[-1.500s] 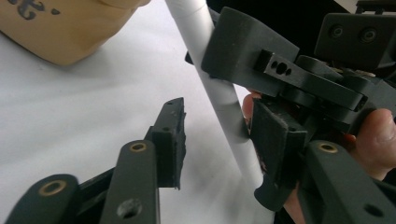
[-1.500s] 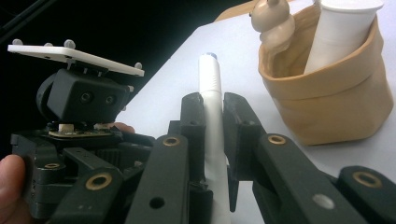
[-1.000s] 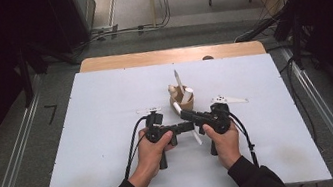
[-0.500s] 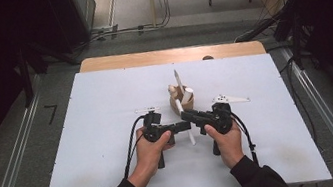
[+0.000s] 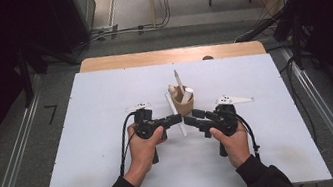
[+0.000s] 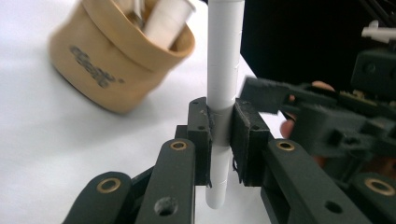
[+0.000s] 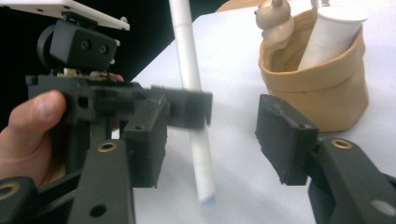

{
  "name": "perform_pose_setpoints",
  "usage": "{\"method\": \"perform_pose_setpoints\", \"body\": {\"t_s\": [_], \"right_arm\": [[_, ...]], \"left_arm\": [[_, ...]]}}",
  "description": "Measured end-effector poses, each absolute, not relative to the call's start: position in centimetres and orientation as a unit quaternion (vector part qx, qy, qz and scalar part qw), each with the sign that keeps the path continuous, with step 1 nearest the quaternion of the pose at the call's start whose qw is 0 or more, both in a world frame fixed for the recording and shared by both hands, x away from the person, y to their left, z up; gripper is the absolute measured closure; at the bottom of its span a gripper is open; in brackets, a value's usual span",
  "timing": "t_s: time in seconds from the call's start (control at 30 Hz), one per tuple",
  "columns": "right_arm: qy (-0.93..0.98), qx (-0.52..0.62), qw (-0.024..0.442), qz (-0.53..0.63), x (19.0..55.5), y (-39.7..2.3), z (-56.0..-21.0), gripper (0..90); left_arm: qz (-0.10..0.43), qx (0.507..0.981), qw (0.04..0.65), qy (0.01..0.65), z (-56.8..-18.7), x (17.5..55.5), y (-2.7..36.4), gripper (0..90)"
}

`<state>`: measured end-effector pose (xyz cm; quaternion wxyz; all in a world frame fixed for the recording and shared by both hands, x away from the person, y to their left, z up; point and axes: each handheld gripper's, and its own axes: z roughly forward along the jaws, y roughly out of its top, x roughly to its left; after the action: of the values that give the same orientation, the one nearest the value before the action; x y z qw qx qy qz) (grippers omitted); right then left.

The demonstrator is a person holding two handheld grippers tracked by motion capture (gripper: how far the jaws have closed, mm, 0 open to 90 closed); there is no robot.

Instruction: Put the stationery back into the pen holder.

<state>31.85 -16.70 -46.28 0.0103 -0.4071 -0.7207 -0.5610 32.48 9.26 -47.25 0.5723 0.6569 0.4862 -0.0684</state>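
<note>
Between left gripper jaws — white pen; right gripper agape.

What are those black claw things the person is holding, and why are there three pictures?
They are hand-held grippers: tools with two black jaws that pinch things. One picture looks down from above a white table; the other two come from small cameras riding on each tool. The left hand-held gripper is pinched shut on a white pen. The right hand-held gripper is open, with that same pen between its jaws but not pinched. On the table stands a small tan pouch holding more white sticks and a little figure.
</note>
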Motion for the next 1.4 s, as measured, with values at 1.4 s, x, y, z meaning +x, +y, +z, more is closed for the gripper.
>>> {"method": "perform_pose_setpoints", "body": {"t_s": [1.4], "right_arm": [[-0.771, -0.423, -0.032, -0.476, 31.1, -18.4, -48.2, 16.7]], "left_arm": [[-0.028, 0.642, 0.587, 0.492, -45.6, 34.6, 9.4, 80.0]]}}
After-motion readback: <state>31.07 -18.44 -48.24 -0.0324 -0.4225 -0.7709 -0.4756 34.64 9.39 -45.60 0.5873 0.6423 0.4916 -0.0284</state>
